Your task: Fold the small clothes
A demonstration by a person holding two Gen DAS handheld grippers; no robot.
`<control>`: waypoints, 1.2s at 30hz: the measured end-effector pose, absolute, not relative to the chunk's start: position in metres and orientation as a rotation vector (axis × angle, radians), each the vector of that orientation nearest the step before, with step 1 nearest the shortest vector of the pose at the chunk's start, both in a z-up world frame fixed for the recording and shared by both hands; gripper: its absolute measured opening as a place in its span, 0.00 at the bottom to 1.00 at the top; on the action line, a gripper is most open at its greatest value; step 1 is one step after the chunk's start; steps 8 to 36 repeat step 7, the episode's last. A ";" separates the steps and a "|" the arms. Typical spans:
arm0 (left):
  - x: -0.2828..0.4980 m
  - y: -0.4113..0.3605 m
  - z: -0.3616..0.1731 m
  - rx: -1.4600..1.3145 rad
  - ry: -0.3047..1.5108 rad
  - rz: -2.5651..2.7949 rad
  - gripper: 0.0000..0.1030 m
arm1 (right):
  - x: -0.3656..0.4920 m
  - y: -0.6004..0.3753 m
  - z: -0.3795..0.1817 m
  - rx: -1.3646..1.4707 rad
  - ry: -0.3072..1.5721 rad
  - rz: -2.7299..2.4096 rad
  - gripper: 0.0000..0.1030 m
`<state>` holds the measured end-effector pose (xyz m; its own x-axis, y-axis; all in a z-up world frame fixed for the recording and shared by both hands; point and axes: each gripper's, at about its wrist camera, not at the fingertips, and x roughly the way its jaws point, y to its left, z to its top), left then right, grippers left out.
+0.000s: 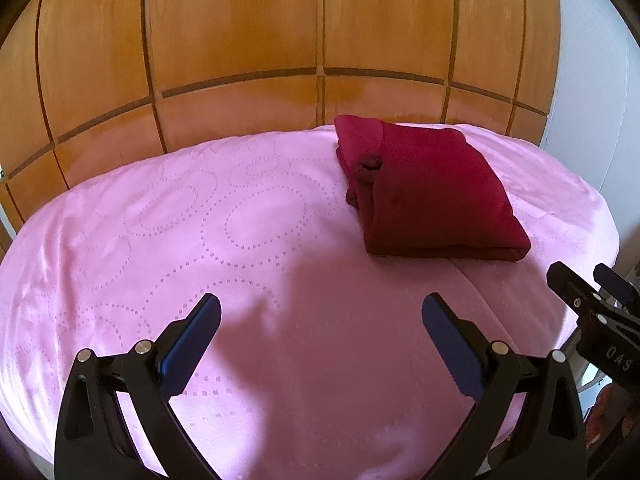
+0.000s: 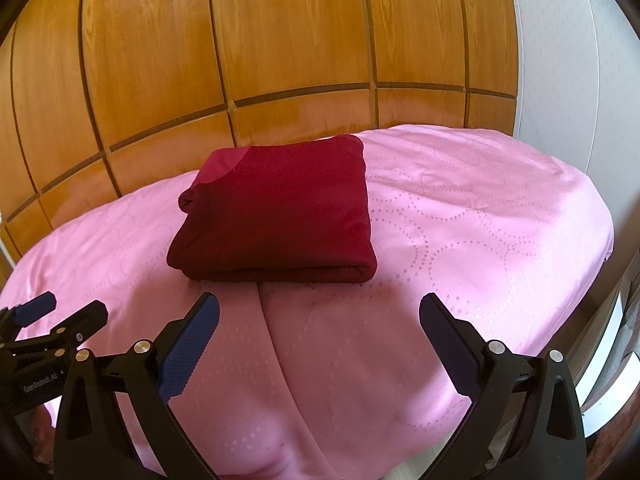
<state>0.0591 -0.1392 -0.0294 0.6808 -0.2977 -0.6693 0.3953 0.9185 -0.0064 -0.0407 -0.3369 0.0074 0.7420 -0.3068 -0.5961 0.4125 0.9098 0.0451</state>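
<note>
A dark red garment (image 1: 428,196) lies folded into a thick rectangle on the pink cloth (image 1: 200,240), toward the far right in the left wrist view. In the right wrist view it (image 2: 280,208) lies centred ahead. My left gripper (image 1: 320,316) is open and empty, above the cloth, near and left of the garment. My right gripper (image 2: 318,314) is open and empty, just in front of the garment's near edge. Each gripper shows at the side of the other's view: the right gripper (image 1: 584,280), the left gripper (image 2: 76,308).
The pink patterned cloth (image 2: 480,240) covers a rounded surface with a raised crease (image 2: 268,340) running toward me. A wooden panelled wall (image 1: 280,40) stands right behind it. A white wall (image 2: 560,60) is at the right. The surface edge drops off at the right.
</note>
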 end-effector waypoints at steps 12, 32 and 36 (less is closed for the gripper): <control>0.085 -0.124 -0.043 0.111 0.826 -0.357 0.98 | -0.037 -0.337 0.001 0.183 0.640 -0.385 0.96; 0.085 -0.124 -0.043 0.111 0.826 -0.357 0.98 | -0.037 -0.337 0.001 0.183 0.640 -0.385 0.96; 0.085 -0.124 -0.043 0.111 0.826 -0.357 0.98 | -0.037 -0.337 0.001 0.183 0.640 -0.385 0.96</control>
